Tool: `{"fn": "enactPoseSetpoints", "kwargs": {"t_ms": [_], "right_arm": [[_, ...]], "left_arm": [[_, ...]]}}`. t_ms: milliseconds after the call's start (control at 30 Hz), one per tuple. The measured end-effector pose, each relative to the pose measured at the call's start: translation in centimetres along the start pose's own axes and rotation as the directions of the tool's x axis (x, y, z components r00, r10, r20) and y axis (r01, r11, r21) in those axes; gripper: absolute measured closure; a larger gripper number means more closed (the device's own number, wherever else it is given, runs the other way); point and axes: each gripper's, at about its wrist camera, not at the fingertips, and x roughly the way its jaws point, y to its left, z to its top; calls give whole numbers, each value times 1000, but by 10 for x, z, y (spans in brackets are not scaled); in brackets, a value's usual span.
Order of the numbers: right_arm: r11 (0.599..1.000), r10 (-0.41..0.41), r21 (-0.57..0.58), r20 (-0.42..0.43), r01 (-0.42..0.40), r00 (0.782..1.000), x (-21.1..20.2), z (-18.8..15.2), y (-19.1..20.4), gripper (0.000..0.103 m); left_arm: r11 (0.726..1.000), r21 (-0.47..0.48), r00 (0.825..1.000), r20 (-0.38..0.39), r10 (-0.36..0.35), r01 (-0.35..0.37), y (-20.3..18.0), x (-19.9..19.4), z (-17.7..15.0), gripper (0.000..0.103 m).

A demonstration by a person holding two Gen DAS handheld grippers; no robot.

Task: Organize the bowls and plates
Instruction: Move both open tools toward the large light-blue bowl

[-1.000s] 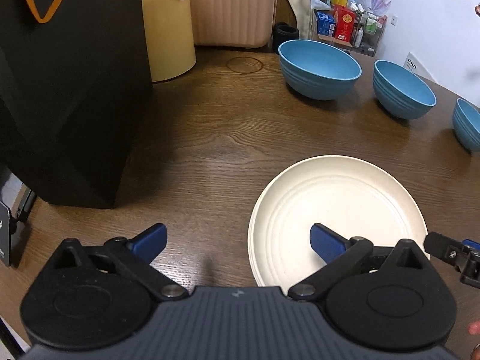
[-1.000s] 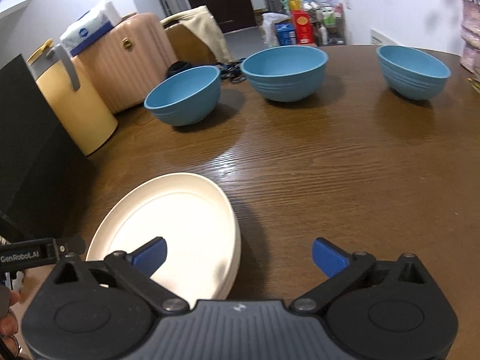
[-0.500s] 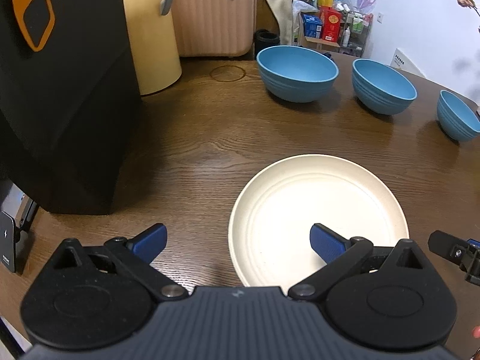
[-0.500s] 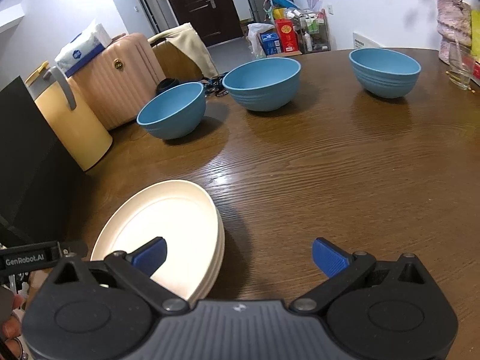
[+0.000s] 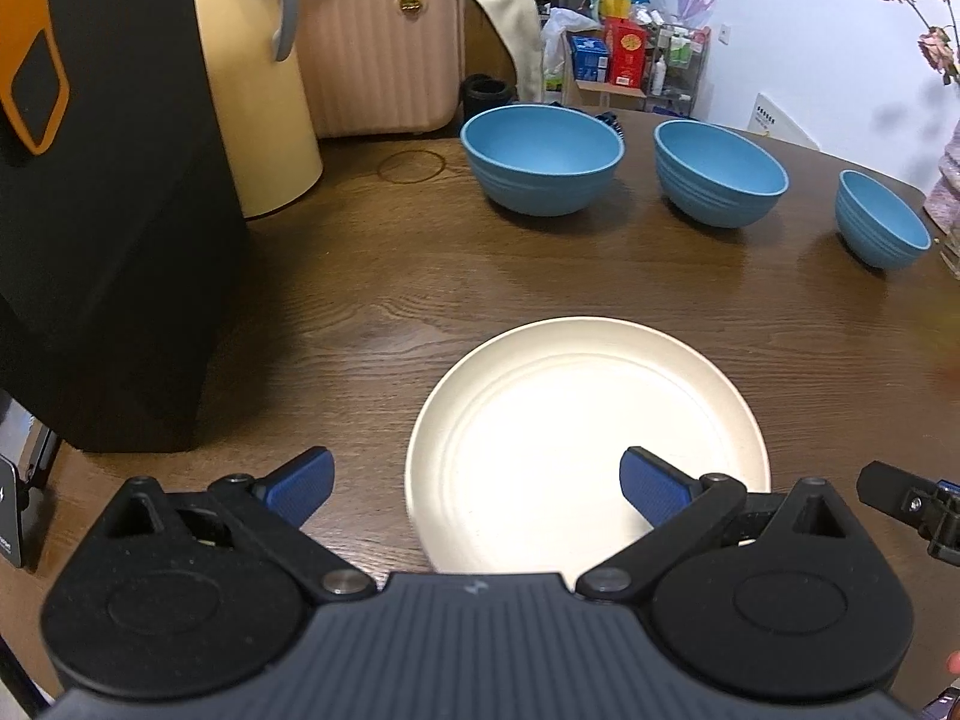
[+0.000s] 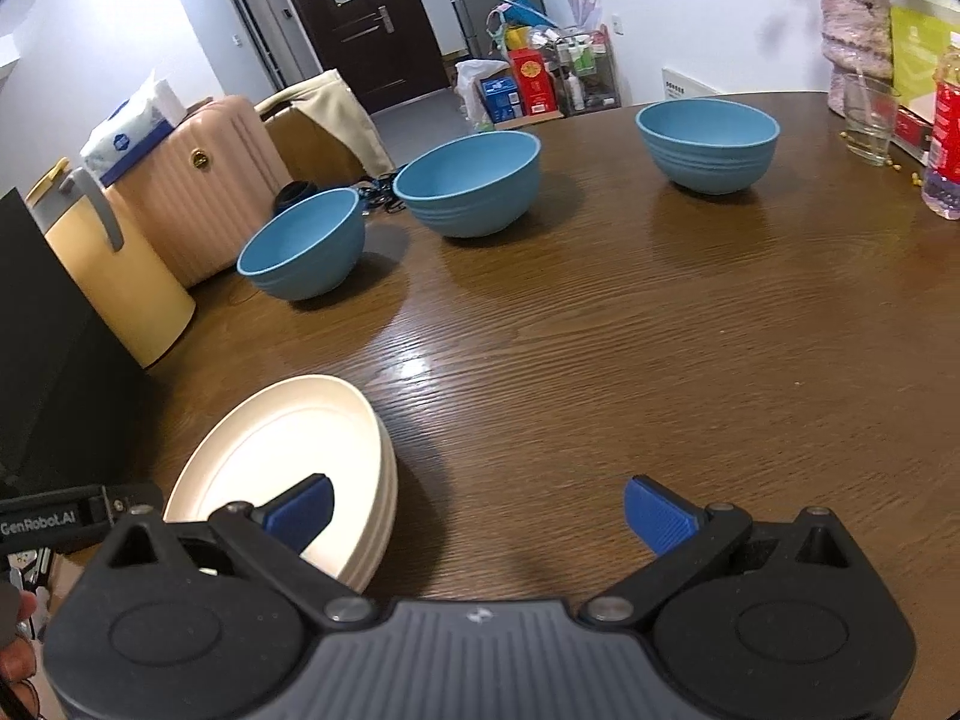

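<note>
On the brown wooden table (image 5: 420,276) in front of you sits a stack of cream plates (image 5: 588,438), close to your near edge; the right wrist view shows several rims layered one on another (image 6: 384,516). Your left gripper (image 5: 474,480) is spread wide and holds nothing, its right blue pad (image 5: 651,483) over the top plate and its left pad over bare wood beside the stack. Your right gripper (image 6: 477,513) is likewise spread wide and empty, its left pad (image 6: 300,510) above the stack's right side, its right pad over the table. Whether either pad touches the plate, you cannot tell from these views. Farther back, three blue bowls stand upright in a row, well apart from one another: the left bowl (image 5: 543,159), the middle bowl (image 5: 720,180) and the right bowl (image 5: 879,219). To your left stands a black bag (image 5: 102,210), with a yellow bin (image 5: 264,120) behind it. At the far right of the table stand a drinking glass (image 6: 870,120) and a bottle (image 6: 945,144).
</note>
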Motion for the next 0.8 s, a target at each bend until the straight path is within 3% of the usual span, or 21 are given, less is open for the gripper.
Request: {"fn": "enactPoseSetpoints", "kwargs": {"t_ms": [333,800], "right_arm": [[999,-27,-20,33,28,999,-20,26,-7,0],[999,-12,30,28,11,1000,-35,63,-45,0]], "left_arm": [[1000,-10,999,29,-25,26,-17,-15,14,0],[999,-36,997,77,16,-14,-59,-40,31,0]]}}
